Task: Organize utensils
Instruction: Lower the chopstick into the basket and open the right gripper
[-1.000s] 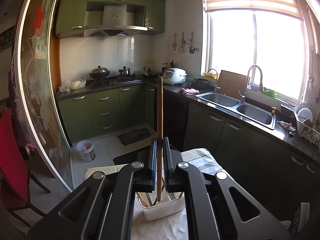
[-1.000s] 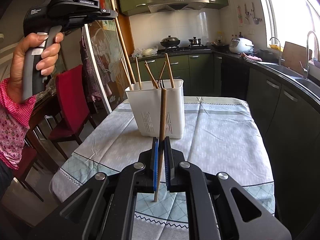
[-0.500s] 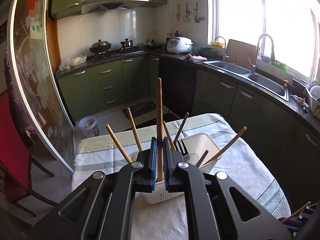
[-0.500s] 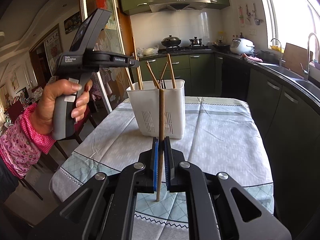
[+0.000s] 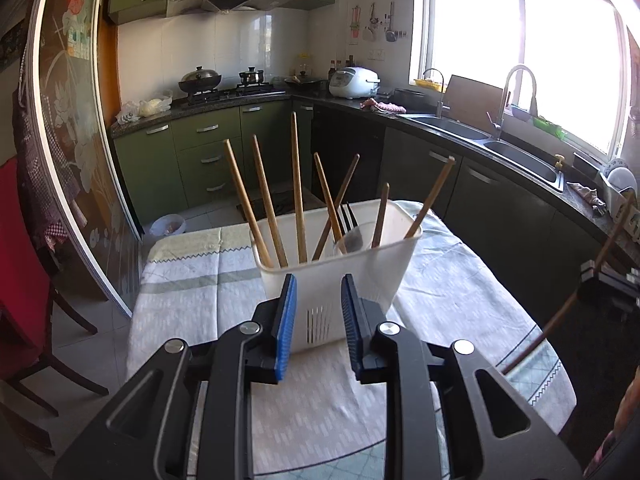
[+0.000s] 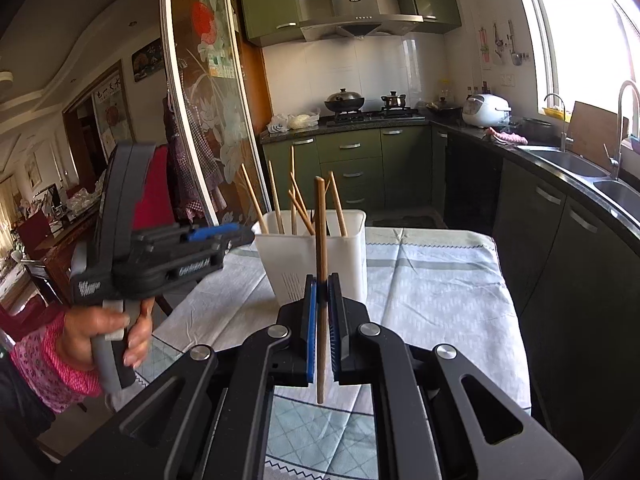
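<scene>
Left wrist: tool (image 5: 317, 322) agape beside basket (image 5: 340, 276) rim.

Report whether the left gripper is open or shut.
Open. The left gripper shows a wide gap between its blue pads, nothing held; the white utensil basket shows through.

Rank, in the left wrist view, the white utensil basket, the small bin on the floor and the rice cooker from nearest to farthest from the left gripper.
1. White utensil basket: on the table, just ahead of the open left gripper.
2. Small bin: on the floor past the table's far end, to the left.
3. Rice cooker: on the back counter, slightly right.
</scene>
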Tool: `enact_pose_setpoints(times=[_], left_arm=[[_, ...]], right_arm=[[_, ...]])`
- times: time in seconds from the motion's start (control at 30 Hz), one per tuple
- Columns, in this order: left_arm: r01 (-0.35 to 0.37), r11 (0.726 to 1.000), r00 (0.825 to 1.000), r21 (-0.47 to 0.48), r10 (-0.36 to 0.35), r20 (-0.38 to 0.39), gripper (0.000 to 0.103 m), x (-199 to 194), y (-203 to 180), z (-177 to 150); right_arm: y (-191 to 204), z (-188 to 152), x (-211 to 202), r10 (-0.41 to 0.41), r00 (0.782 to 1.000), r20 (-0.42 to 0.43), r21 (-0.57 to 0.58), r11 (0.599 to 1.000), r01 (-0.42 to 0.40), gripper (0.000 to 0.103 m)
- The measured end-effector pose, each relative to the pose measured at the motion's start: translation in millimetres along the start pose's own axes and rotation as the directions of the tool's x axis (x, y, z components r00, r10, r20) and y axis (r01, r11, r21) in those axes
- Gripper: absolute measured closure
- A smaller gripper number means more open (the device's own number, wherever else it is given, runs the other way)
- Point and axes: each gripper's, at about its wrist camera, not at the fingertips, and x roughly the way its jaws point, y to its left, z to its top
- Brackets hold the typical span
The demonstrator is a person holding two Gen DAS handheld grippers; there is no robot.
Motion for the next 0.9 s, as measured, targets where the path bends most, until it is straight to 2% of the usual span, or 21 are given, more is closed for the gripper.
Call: enact_pose_setpoints(times=[0.2, 0.37, 0.47, 0.67, 0.77, 0.9], left_arm=[[-0.002, 0.999, 1.000, -0.036, 0.001, -0.017, 0.081, -23, 13, -49], [-0.017, 0.996, 1.000, -0.082, 0.016, -0.013, 0.081, -38, 27, -70], [-0.005, 0.992, 1.000, -0.127, 0.002, -0.025, 0.081, -42, 37, -79], [-0.004, 0.985, 0.999, -0.174, -0.002, -0.038, 0.081, -45, 48, -85], [-0.015, 0.986, 1.000, -0.166, 0.011, -0.028, 0.081, -48, 49, -86], [-0.025, 0.987, 0.999, -0.158, 0.022, -0.024, 0.081, -50, 52, -85]], right_arm=[[1, 53, -6, -0.030, 0.997, 0.076, -0.047, 0.998, 0.034, 0.096], [-5, 100, -4, -0.076, 0.984, 0.161, -0.040, 0.996, 0.084, 0.096], [-14, 130, 4, -0.108, 0.972, 0.207, -0.015, 0.993, 0.113, 0.096], [-18, 183, 51, -0.118, 0.974, 0.195, -0.004, 0.993, 0.121, 0.096], [-15, 187, 79, -0.113, 0.982, 0.152, -0.010, 0.993, 0.116, 0.096], [-13, 170, 103, -0.101, 0.989, 0.104, -0.011, 0.995, 0.103, 0.096]])
